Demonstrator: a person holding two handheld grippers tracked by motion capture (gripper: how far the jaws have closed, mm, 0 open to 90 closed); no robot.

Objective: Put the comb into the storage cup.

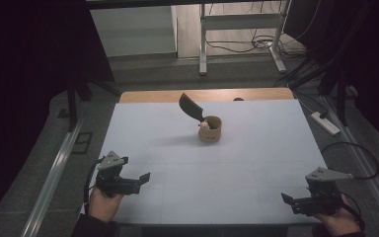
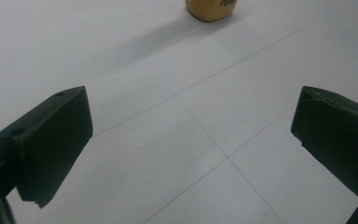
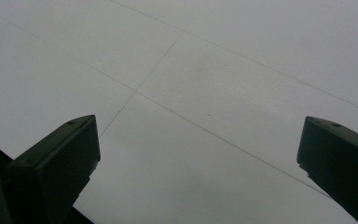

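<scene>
A tan wooden cup (image 1: 210,130) stands upright on the white table (image 1: 256,148), a little behind its middle. A black spatula-like tool (image 1: 191,106) sticks out of the cup and leans to the back left, and something small and pale sits at the cup's rim. My left gripper (image 1: 140,180) is held near the front left edge, open and empty. In the left gripper view its jaws (image 2: 191,135) stand wide apart, with the cup's base (image 2: 210,8) far ahead. My right gripper (image 1: 288,203) is at the front right, open (image 3: 196,158) over bare table.
A wooden strip (image 1: 153,96) runs along the table's far edge, with a small dark thing (image 1: 238,99) on it. On the floor lie a power strip (image 1: 326,123) and cables at the right. Desk legs (image 1: 202,49) stand behind, and dark curtains hang at both sides.
</scene>
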